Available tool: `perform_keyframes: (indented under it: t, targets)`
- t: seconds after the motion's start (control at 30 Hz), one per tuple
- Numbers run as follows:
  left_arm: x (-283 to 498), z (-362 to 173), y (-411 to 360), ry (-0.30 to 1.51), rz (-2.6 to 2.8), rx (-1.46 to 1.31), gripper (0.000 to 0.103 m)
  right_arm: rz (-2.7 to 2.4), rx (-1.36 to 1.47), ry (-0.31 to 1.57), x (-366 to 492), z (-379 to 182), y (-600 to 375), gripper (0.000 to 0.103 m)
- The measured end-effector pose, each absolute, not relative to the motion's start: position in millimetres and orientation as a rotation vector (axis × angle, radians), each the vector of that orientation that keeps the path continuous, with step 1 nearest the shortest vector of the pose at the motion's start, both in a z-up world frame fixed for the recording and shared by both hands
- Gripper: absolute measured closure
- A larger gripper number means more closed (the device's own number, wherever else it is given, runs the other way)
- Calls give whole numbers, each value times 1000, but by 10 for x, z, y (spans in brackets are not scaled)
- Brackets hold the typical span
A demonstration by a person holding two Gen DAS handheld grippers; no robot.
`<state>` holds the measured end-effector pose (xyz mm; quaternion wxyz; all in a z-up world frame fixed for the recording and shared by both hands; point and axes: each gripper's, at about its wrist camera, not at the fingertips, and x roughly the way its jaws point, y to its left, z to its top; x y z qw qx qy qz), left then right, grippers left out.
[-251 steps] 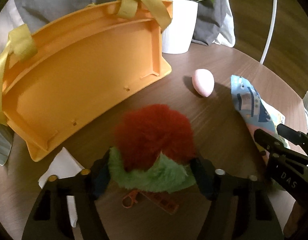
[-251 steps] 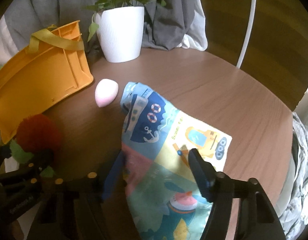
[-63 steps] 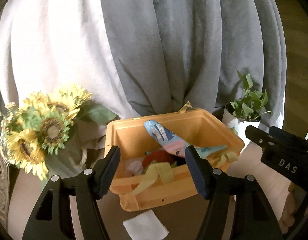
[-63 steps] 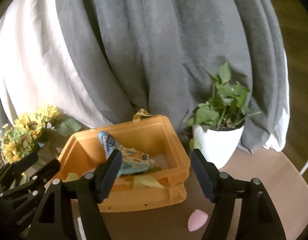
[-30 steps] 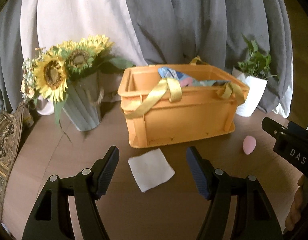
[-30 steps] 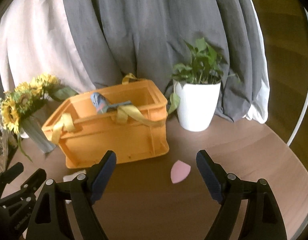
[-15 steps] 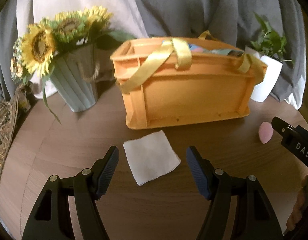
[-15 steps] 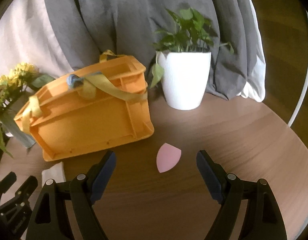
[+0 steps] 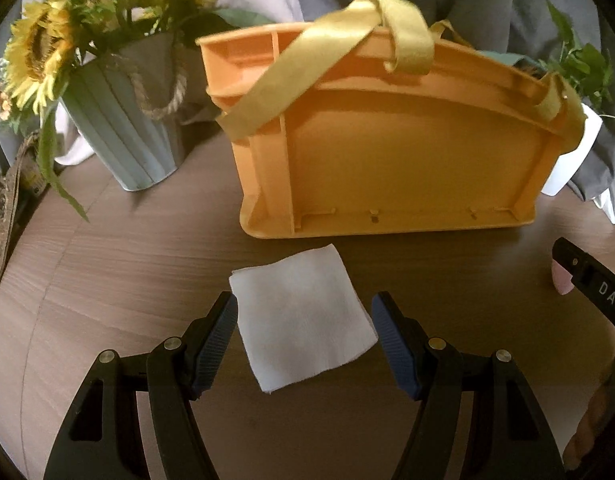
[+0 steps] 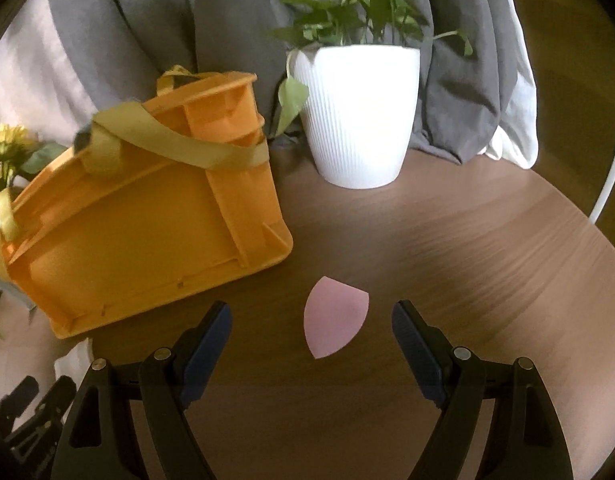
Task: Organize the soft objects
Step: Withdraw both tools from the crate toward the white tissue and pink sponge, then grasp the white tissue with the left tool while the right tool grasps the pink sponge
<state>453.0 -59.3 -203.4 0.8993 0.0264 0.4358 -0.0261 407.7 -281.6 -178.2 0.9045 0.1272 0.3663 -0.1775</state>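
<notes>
A folded white cloth (image 9: 301,312) lies flat on the round wooden table, just in front of the orange crate (image 9: 387,152) with yellow straps. My left gripper (image 9: 303,320) is open, its blue-padded fingers on either side of the cloth's near half. A pink teardrop sponge (image 10: 333,322) lies on the table right of the crate (image 10: 139,232). My right gripper (image 10: 311,320) is open, its fingers on either side of the sponge. The sponge's edge also shows in the left wrist view (image 9: 561,280). The crate's contents are hidden from here.
A grey vase of sunflowers (image 9: 123,120) stands left of the crate. A white ribbed pot with a green plant (image 10: 359,112) stands behind the sponge. Grey and white curtains hang behind the table. The table edge curves at right (image 10: 579,224).
Both grippers have come down and forward toward the table. The left now has the white cloth between its fingers, the right has the pink sponge between its fingers. Both stayed open.
</notes>
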Motion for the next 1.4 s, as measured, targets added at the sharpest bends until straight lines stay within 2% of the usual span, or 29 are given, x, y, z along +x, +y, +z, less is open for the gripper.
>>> perform_keyframes:
  t: [0.47,0.57,0.67,0.8,1.03,1.1,1.4]
  targets:
    - [4759,-2275,-585,985,-52,47,35,-386,275,816,4250,-1984,-2848,20]
    - [4781,-2288,-598,979,-58,52,37,-390,287,825,4279,-1999,-2873,21]
    - [4768,-2289,-630,970,-65,51,45,-391,289,829,4300,-2011,-2880,25]
    - [4741,-2297,-652,958,-76,61,63,-390,290,838,4316,-2036,-2881,32]
    - [4662,-2240,-705,959,-89,68,87,-405,291,841,4344,-2064,-2930,55]
    - [4660,-2232,-704,962,-100,67,90,-415,281,838,4348,-2061,-2934,64]
    - [4502,-2104,-742,946,-140,43,92,-366,283,830,4265,-1982,-2907,65]
